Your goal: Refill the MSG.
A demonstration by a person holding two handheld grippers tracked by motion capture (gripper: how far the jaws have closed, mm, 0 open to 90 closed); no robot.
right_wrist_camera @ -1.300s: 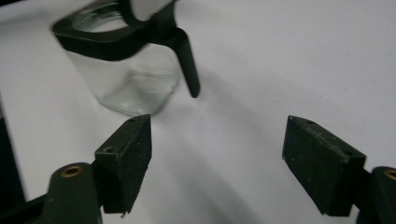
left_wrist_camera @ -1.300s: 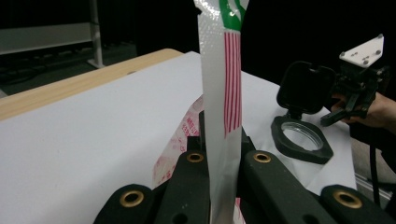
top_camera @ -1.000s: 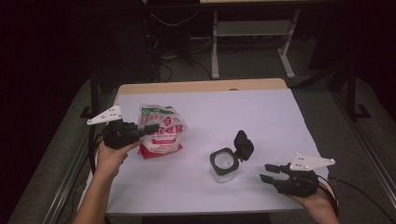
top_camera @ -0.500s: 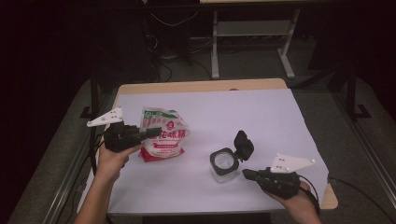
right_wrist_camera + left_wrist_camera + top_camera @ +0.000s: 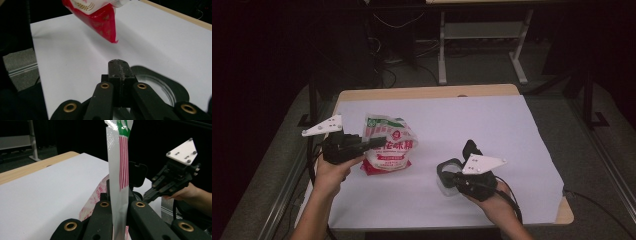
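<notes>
Bag point(image 5: 388, 145) left of bench centre, pinched upright in left gripper point(image 5: 371, 143) jaws. Right gripper point(image 5: 451, 178), jaws pressed together, at open container point(image 5: 450, 173) rim, near-right. Next, probably: steady container, tip bag over.

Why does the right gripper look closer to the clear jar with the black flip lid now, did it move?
Yes. The right gripper slid left across the white sheet, from near its right edge to the clear jar with the black flip lid, its jaws closed together.

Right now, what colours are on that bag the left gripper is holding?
The bag is mostly white with a green top band, red print and a red bottom edge, clearest in the high view.
</notes>
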